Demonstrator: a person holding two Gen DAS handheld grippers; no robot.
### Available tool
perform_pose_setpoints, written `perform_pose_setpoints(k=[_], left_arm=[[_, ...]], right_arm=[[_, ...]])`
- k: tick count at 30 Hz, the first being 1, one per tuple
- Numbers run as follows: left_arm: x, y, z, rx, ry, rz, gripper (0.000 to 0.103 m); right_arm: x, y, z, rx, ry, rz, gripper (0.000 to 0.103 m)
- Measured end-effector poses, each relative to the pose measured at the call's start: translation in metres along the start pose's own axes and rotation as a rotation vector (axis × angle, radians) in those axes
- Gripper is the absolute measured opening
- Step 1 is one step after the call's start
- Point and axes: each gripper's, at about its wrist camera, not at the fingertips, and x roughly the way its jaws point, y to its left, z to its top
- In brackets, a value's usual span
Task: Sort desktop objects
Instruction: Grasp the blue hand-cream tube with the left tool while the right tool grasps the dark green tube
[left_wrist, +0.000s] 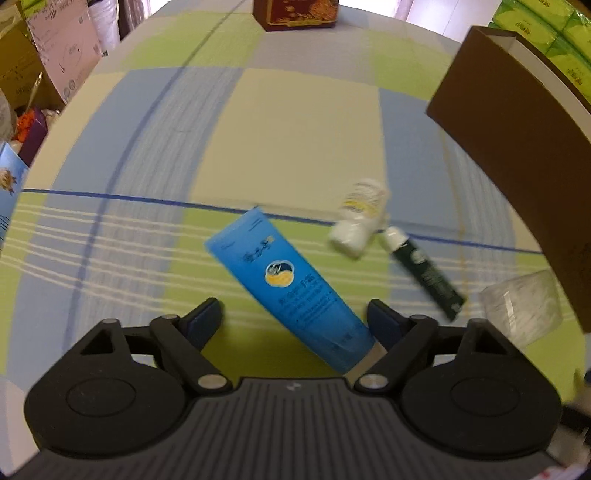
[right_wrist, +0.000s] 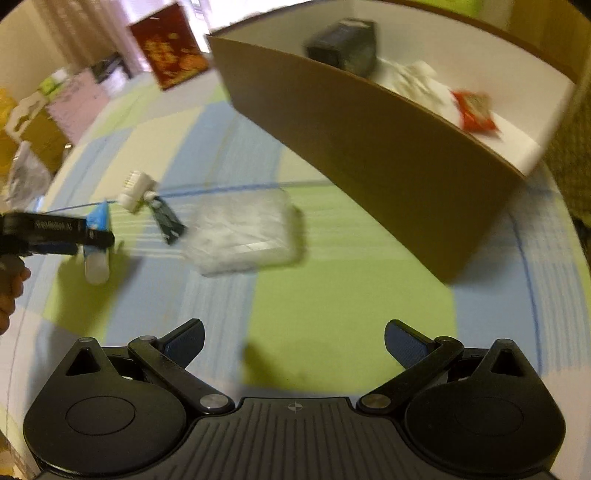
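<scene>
Left wrist view: the left gripper (left_wrist: 295, 314) stands spread astride the blue plastic hand-cream tube (left_wrist: 291, 284), pads not yet pressing; its right finger sits just beside the tube's cap end at 3 o'clock.

Right wrist view: the right gripper (right_wrist: 293, 341) is spread and empty, the clear plastic packet (right_wrist: 242, 230) at 11 o'clock, the brown cardboard box (right_wrist: 369, 147) at 1 o'clock.

Closing near the slanted tube's end could pivot it out.

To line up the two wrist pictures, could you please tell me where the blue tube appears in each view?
Left wrist: the blue tube lies diagonally at lower centre, its lower end between the left gripper fingers.
Right wrist: at far left, mostly hidden behind the left gripper seen side-on.
Shared landmark: the white bottle touching the dark green tube, just beyond the blue tube.
</scene>
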Motion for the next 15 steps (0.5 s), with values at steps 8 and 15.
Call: perform_pose_setpoints(k=[8,15], left_arm=[[-0.014,0.037,-0.013,0.078,-0.045,0.055,0.039],[-0.02,0.061,-0.017,0.061,-0.046,0.069,0.03]], right_arm=[[0.024,0.06,0.043,-0.286,-0.128,0.065,0.101],[0.08,0.101,0.068,-0.478,-0.092,0.127,0.064]])
